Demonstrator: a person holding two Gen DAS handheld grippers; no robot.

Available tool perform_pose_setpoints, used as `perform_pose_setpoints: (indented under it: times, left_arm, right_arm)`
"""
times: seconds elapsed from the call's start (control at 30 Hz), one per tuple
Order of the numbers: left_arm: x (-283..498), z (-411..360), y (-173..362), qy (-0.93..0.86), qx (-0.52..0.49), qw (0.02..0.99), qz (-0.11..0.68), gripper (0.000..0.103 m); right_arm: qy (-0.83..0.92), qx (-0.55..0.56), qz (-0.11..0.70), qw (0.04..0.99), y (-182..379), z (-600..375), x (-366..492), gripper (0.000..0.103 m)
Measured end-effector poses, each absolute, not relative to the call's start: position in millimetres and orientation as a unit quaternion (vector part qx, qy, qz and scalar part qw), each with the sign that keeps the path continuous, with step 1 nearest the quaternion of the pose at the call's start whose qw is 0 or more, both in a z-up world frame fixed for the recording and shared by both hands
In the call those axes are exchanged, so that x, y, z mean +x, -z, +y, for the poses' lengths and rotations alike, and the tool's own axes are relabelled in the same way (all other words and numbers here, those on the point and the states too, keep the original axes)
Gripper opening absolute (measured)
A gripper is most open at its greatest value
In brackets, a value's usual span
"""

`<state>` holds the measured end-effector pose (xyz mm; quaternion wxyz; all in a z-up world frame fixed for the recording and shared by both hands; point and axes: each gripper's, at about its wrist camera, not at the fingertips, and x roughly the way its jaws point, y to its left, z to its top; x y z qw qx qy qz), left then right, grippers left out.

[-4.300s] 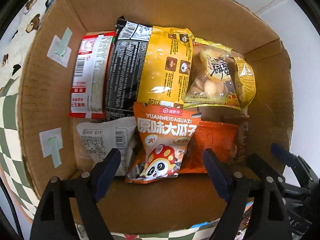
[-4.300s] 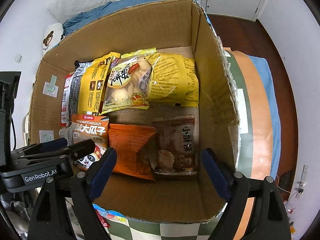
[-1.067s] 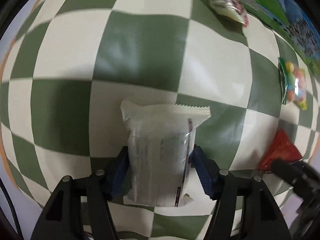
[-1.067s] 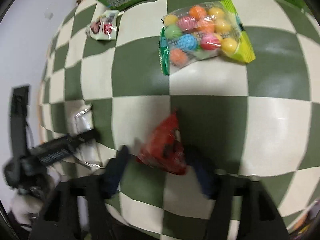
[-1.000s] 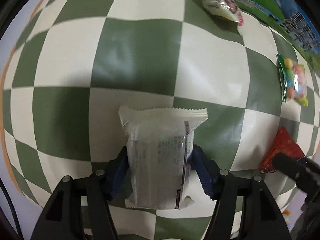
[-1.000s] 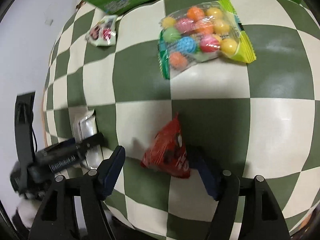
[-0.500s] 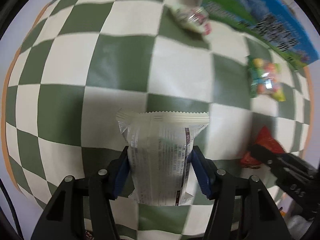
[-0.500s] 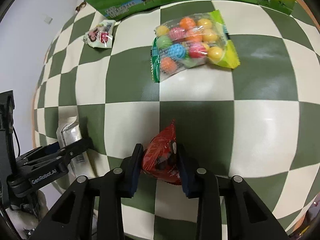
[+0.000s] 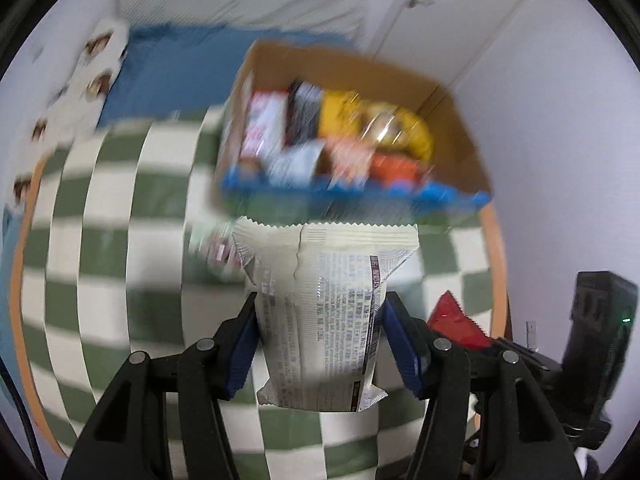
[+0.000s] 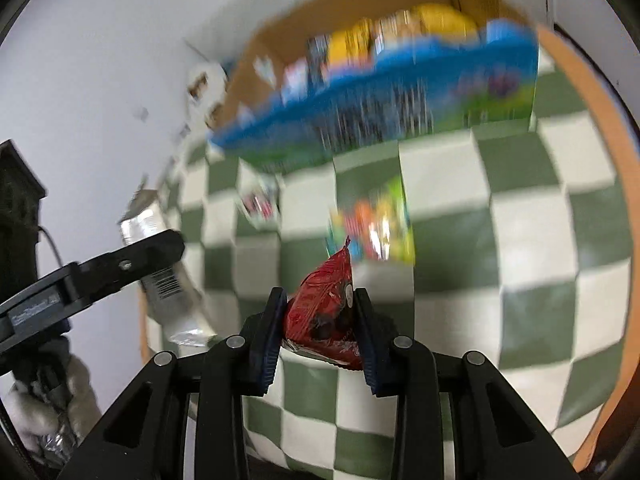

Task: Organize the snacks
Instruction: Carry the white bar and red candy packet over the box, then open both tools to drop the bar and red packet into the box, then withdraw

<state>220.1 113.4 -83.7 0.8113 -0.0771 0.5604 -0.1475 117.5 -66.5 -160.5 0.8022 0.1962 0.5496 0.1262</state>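
My left gripper [image 9: 322, 338] is shut on a white snack packet [image 9: 324, 304] and holds it above the green-and-white checked cloth [image 9: 120, 264]. My right gripper [image 10: 320, 328] is shut on a small red snack packet [image 10: 324, 312], also lifted; it shows at the right in the left wrist view [image 9: 456, 322]. The cardboard box [image 9: 452, 120], with several snack bags inside, stands ahead at the far end of the cloth, blurred. The left gripper with the white packet [image 10: 168, 276] shows at the left of the right wrist view.
A bag of coloured candy balls [image 10: 372, 228] and a small packet [image 10: 260, 200] lie on the cloth between me and the box [image 10: 272, 56]. A blue-green printed panel [image 10: 400, 108] covers the box's near side. A blue blanket [image 9: 172, 68] lies at the back left.
Both grippers have lifted their packets off the cloth and tilted up toward the cardboard box. The right gripper closed on the red packet within the last second.
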Motion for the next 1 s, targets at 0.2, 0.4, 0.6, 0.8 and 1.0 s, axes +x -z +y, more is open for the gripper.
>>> perform_pose_setpoints:
  times: [0.2,0.4,0.6,0.8,1.0]
  left_arm:
    - [296,83,52,0.151,-0.026,0.822,0.549,0.057]
    - [378,71,81,0.105,0.034,0.8,0.589,0.057]
    - [416,74,136,0.068,0.069,0.769,0.632,0.057]
    - [427,79,166,0.055,0.073,0.748,0.657,0.057]
    - [432,82,175,0.032,0.072,0.743,0.665,0.059]
  right_arm:
    - [-0.121,0.187,0.487,0.845,89,-92,181,0.036]
    - [-0.082,0.147,0.478,0.862,67,-123,264,0.036]
    - [-0.049,0.122,0.521,0.843,98,-143,336,0.036]
    - [-0.038,0.119,0.554,0.823,142,-147,367,0.036]
    - [-0.037,0.11,0.579,0.807,169,-145,382,0.036]
